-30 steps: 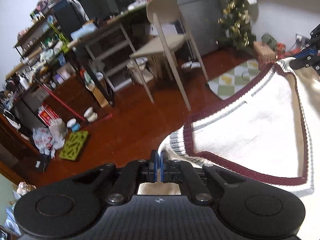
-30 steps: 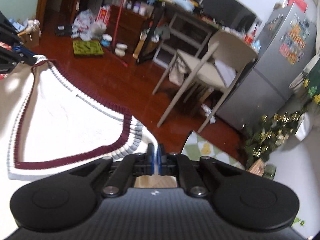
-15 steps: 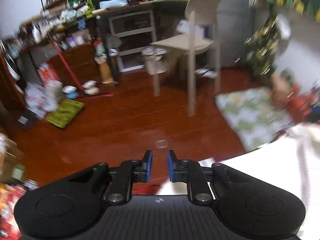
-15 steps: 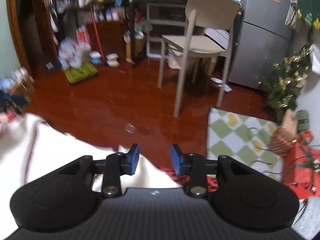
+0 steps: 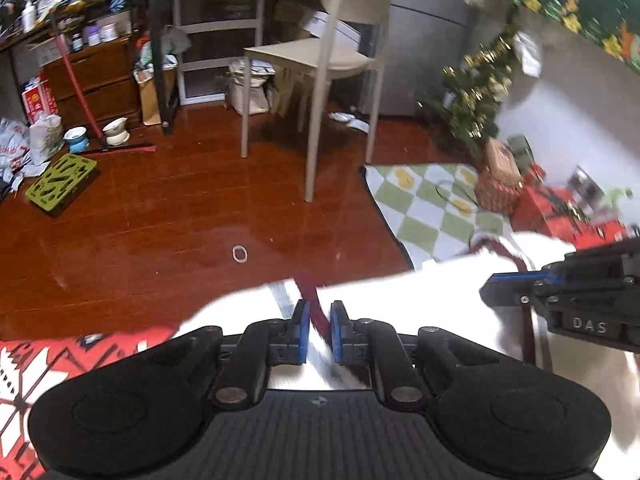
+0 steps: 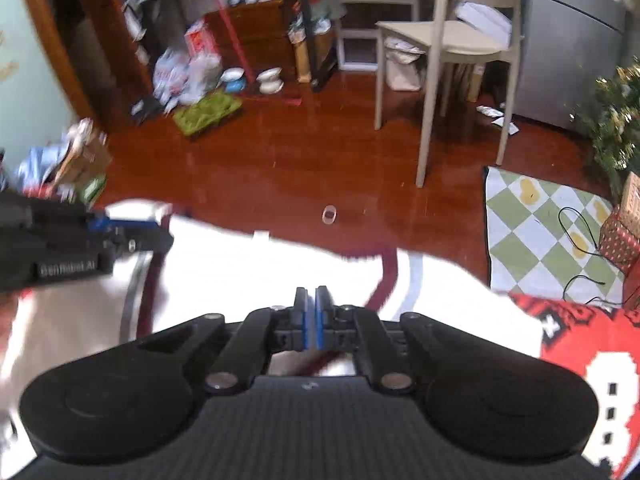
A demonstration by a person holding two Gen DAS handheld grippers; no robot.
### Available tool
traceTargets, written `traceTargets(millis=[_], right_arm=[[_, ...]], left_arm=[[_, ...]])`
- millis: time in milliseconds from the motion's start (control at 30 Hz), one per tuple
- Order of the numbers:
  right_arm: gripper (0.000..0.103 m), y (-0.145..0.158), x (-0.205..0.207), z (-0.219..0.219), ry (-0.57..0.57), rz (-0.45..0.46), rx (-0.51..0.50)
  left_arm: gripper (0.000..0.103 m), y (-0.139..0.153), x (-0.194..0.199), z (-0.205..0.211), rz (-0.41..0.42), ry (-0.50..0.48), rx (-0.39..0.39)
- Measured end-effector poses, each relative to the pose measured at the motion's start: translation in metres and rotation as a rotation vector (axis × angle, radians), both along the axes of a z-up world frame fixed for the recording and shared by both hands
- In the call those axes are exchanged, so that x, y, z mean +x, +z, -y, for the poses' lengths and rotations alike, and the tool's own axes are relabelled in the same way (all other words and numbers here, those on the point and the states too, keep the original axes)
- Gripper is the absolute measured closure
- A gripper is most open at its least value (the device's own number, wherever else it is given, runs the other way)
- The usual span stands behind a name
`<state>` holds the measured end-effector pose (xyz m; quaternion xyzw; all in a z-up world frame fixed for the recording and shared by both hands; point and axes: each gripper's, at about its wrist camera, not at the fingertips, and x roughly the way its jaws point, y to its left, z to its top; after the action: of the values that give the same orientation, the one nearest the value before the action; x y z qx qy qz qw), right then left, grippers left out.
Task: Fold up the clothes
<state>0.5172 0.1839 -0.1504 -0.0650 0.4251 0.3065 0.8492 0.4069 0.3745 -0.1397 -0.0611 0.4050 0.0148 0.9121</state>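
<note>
A white knit sweater with maroon and grey trim lies spread below both grippers on a red patterned cloth. My left gripper sits low over the sweater's edge. Its jaws are closing, a narrow gap remains, and the maroon trim runs between the blue pads. My right gripper has its pads together on the sweater, beside the curving maroon trim. Each gripper shows in the other's view: the right gripper at the right, the left gripper at the left.
Beyond the sweater is a red wooden floor with a small ring on it. A beige chair stands further back and a green checked rug lies to the right. A Christmas tree and gift boxes stand by the wall. Cluttered shelves fill the back left.
Both grippers let go of the raised sweater, levelled out and sank onto it. The right has shut again and the left gap has narrowed around the trim.
</note>
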Motion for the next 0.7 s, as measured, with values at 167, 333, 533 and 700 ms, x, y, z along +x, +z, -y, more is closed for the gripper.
traceTargets(millis=[167,333,533,700], right_arm=[[0.093,-0.003,0.024,-0.001,-0.088,0.009,0.052],[0.081,0.013,0.03,0.024,-0.106,0.021,0.123],[0.079,0.044,-0.019,0.082,-0.14,0.047,0.082],[0.078,0.071,-0.086,0.12,-0.18,0.072,0.046]], left_arm=[[0.09,-0.001,0.009,-0.005,0.003,0.076,-0.023],[0.081,0.022,-0.007,-0.015,0.052,0.107,-0.064],[0.081,0.049,-0.051,-0.019,0.05,0.106,-0.058],[0.075,0.061,-0.103,-0.015,0.044,0.109,-0.063]])
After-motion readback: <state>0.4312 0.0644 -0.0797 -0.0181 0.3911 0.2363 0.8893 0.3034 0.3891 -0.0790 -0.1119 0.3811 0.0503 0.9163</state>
